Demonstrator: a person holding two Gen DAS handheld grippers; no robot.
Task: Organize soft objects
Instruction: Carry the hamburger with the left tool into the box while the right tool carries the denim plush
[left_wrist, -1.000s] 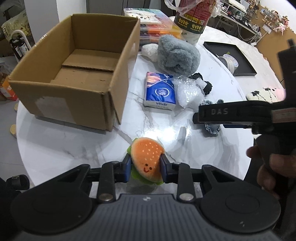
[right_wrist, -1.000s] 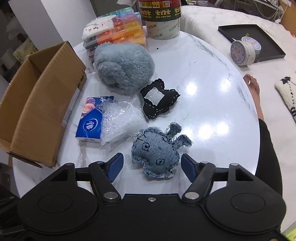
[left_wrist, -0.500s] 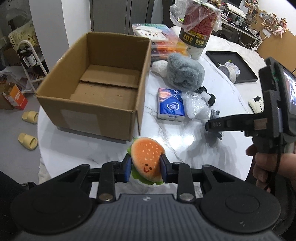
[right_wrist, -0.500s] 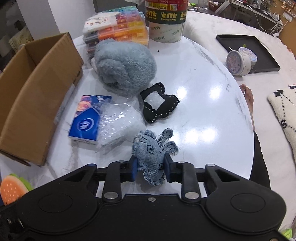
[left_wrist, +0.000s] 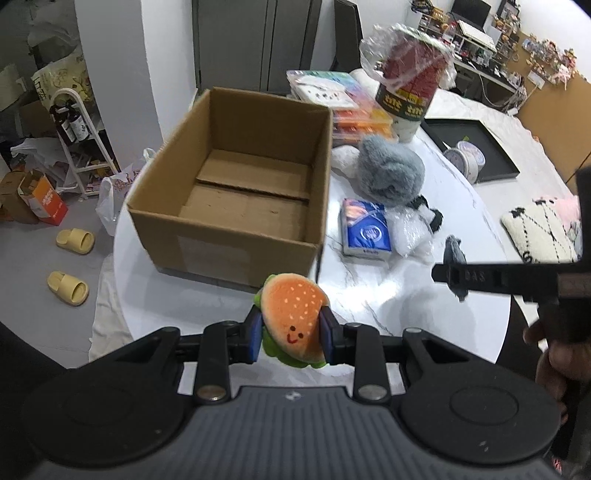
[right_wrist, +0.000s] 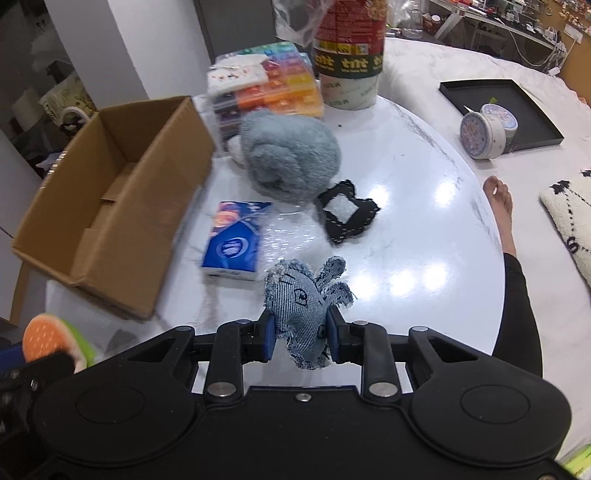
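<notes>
left wrist view: both plush toys held over the bench.
left gripper fingers clamped on squashy burger plush; right gripper pinches light denim bunny mid-body, cardboard box near.

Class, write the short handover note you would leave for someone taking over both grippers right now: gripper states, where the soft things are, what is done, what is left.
Left gripper: shut on the burger toy, held above the table edge just short of the cardboard box.
Right gripper: shut on the denim bunny, held above the table.
Done: both toys picked up. The box holds nothing yet.
Left: drop both into the box, then collect the grey plush, tissue pack, clear bag and black pouch on the table.
</notes>
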